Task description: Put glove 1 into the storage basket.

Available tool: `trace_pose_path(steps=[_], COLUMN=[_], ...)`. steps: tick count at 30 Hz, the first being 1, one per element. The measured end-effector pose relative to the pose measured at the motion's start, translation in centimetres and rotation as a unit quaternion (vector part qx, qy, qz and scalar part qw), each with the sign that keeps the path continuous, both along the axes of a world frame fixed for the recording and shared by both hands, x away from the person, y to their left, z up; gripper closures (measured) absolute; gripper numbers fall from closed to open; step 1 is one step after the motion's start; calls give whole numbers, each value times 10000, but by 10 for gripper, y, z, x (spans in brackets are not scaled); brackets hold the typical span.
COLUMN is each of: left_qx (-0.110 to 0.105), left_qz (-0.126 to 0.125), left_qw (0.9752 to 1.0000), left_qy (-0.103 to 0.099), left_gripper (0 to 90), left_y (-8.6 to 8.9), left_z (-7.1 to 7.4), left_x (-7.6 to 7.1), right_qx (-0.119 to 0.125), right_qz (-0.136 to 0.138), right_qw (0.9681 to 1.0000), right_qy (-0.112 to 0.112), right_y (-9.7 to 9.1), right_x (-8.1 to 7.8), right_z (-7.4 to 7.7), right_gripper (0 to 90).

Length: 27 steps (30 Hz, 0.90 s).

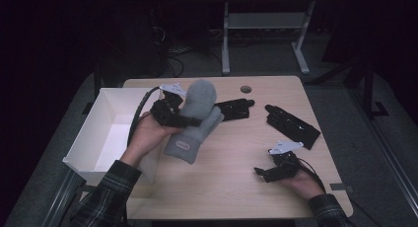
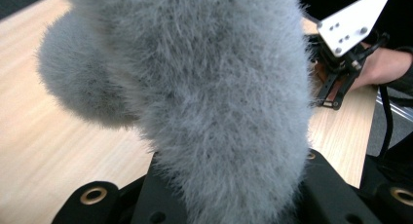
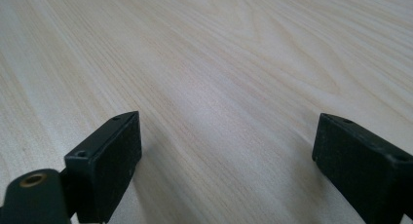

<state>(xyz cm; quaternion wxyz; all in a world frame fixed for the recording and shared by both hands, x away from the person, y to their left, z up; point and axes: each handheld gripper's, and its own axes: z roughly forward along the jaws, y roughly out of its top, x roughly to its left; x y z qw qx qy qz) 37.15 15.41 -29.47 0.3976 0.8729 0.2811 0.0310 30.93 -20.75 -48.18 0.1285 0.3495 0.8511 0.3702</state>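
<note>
Left tongs [image 1: 190, 119] grip a grey mitten [image 1: 194, 119] with unreadable label [image 1: 182, 146]; right tongs [image 1: 262, 172] gape.

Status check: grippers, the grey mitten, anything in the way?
Left gripper shut on fuzzy grey mitten, lifted over the table. Right gripper open, nothing between its jaws. White open box alongside; black gloves lie clear.

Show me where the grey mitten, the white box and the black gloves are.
grey mitten [image 1: 194, 119]: high view, on its palm.
white box [image 1: 114, 97]: high view, on its far wall.
black gloves [image 1: 292, 127]: high view, on the right glove's middle.
</note>
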Motion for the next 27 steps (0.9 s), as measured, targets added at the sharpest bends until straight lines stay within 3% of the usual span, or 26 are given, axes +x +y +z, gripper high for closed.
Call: trace_pose_path(steps=[8, 16, 24, 27], left_qx=[119, 170, 136, 182], left_qz=[274, 664, 1046, 1281], left_qw=[9992, 9969, 9938, 9911], left_qy=[-264, -377, -342, -325], left_gripper=[710, 710, 710, 710], left_y=[27, 62, 103, 125], left_z=[36, 58, 68, 67], left_x=[3, 7, 10, 10], right_qx=[-1, -2, -2, -2], right_qz=[7, 10, 9, 8], right_qw=[10000, 10000, 10000, 10000], right_qy=[-7, -11, -7, -8], right_y=[0, 0, 0, 0], right_x=[0, 0, 0, 0], right_z=[0, 0, 0, 0], right_gripper=[105, 105, 105, 105])
